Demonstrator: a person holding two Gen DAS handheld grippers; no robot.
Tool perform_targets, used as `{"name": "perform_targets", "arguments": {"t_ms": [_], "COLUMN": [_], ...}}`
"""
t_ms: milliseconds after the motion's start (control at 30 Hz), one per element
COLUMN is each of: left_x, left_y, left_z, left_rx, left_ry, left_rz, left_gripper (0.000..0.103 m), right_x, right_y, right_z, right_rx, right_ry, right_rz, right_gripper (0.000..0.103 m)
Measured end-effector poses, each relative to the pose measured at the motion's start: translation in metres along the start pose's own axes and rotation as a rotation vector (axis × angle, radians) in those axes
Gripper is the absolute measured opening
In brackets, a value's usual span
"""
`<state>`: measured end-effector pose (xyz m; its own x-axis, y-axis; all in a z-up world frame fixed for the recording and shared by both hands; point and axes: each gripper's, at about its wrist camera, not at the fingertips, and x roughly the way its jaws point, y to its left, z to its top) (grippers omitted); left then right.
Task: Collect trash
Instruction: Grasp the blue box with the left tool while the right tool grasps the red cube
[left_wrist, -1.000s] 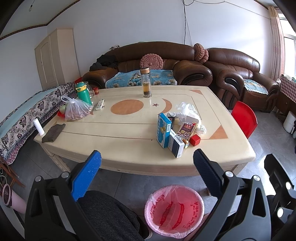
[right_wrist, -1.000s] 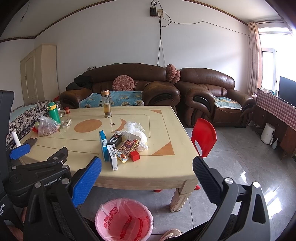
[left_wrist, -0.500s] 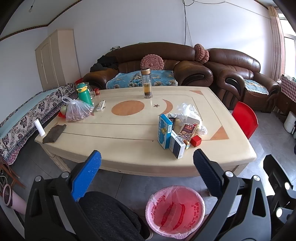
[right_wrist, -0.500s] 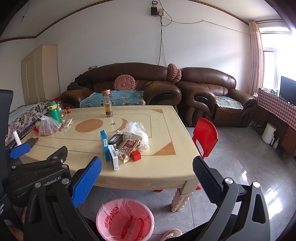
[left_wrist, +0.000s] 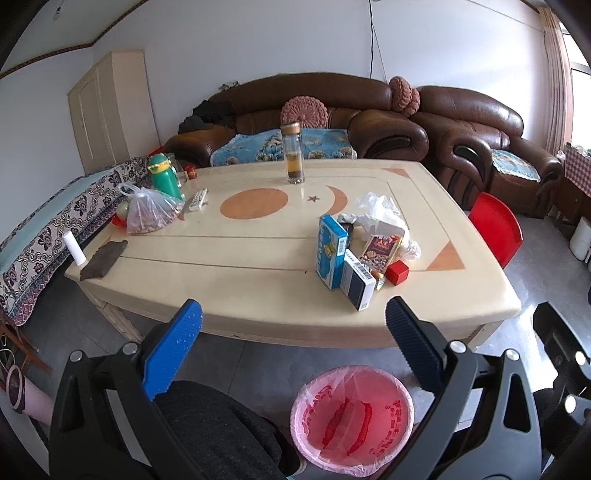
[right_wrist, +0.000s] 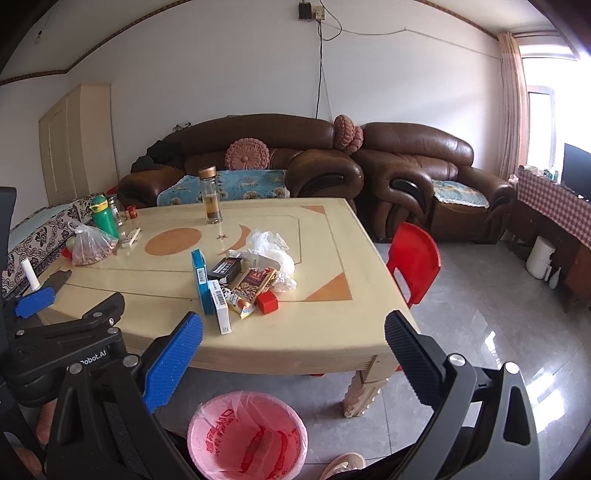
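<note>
A heap of trash lies on the right half of the cream table (left_wrist: 236, 266): a blue box (left_wrist: 330, 251), a white and navy box (left_wrist: 357, 278), a snack packet (left_wrist: 380, 248), a small red box (left_wrist: 397, 272) and a crumpled white plastic bag (left_wrist: 380, 210). The same heap shows in the right wrist view: blue box (right_wrist: 201, 278), red box (right_wrist: 267, 302), plastic bag (right_wrist: 269, 247). A pink-lined bin (left_wrist: 351, 413) stands on the floor in front of the table; it also shows in the right wrist view (right_wrist: 247, 435). My left gripper (left_wrist: 293, 321) and right gripper (right_wrist: 293, 332) are open, empty, short of the table edge.
A glass bottle (left_wrist: 292, 155), green flask (left_wrist: 165, 177), bagged food (left_wrist: 147, 214), remote (left_wrist: 197, 199), white tube (left_wrist: 74, 249) and dark cloth (left_wrist: 105, 253) sit on the table. A red chair (right_wrist: 413, 258) stands at its right. Brown sofas (right_wrist: 280, 158) line the back wall.
Both grippers have drifted slightly toward the table; the view shifted a little. Nothing on the table moved.
</note>
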<state>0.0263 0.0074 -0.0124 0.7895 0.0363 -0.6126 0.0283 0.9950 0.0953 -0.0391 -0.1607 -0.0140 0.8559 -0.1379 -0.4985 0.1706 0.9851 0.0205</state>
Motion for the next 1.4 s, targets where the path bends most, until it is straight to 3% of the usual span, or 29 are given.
{"name": "perform_targets", "arguments": {"t_ms": [167, 333, 633, 967, 1233, 1400], "left_x": [0.027, 0.047, 0.080, 0.121, 0.163, 0.189], "left_y": [0.002, -0.003, -0.011, -0.023, -0.031, -0.037], "left_z": [0.006, 0.011, 0.027, 0.045, 0.054, 0.062], "left_rx": [0.000, -0.012, -0.018, -0.034, -0.040, -0.053], "left_ry": [0.054, 0.067, 0.110, 0.147, 0.197, 0.229], "left_rz": [-0.030, -0.019, -0.028, -0.053, -0.029, -0.031], "left_gripper": [0.097, 0.097, 0.097, 0.097, 0.097, 0.097], "right_x": [0.017, 0.040, 0.078, 0.140, 0.189, 0.215], "right_y": [-0.008, -0.016, -0.015, -0.015, -0.009, 0.000], "right_z": [-0.001, -0.003, -0.005, -0.015, -0.019, -0.015], "right_rx": [-0.014, -0.032, -0.081, -0.113, -0.177, -0.220], "right_ry": [-0.021, -0.017, -0.017, 0.029, 0.058, 0.041], "right_rz": [0.026, 0.089, 0.130, 0.192, 0.227, 0.286], "right_gripper": [0.097, 0.097, 0.097, 0.095, 0.096, 0.096]}}
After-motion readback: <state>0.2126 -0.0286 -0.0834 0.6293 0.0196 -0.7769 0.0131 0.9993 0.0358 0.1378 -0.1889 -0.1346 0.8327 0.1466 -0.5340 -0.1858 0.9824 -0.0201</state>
